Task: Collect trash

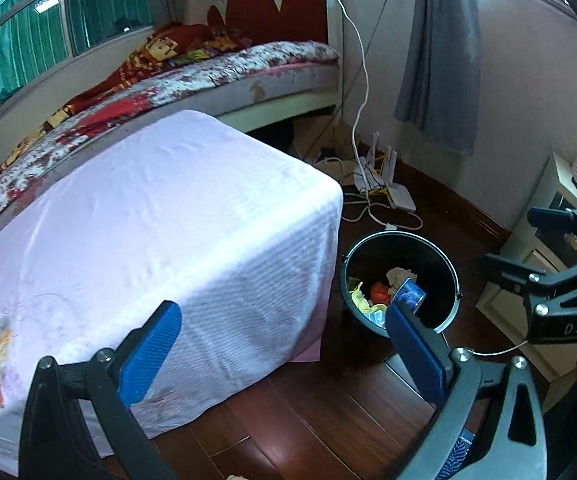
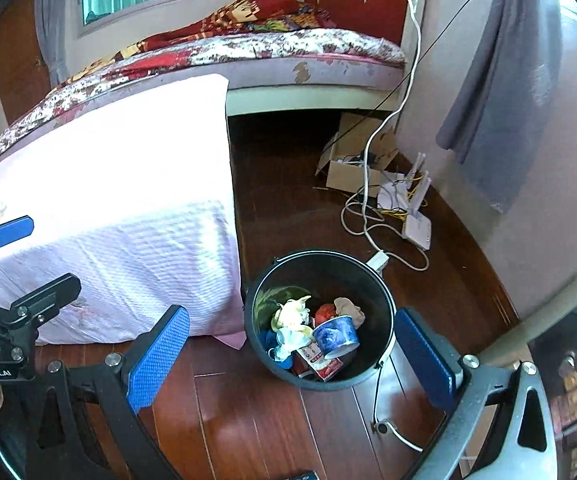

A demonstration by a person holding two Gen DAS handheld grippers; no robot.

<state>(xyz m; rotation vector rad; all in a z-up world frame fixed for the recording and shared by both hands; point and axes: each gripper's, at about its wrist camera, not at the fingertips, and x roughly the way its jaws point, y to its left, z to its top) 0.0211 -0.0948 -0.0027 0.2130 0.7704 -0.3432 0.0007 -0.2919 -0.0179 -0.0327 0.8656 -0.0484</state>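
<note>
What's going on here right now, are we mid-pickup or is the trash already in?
Nothing is being carried. Both the left gripper and the right gripper are open and empty, held above the wooden floor beside the black bin. The bin already holds trash: a blue paper cup, crumpled wrappers and a small carton. The cloth-covered table top shows no litter.

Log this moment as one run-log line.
left gripper: open, empty | right gripper: open, empty | black bin: on floor beside covered table, holds blue cup, crumpled trash | table top: bare
</note>
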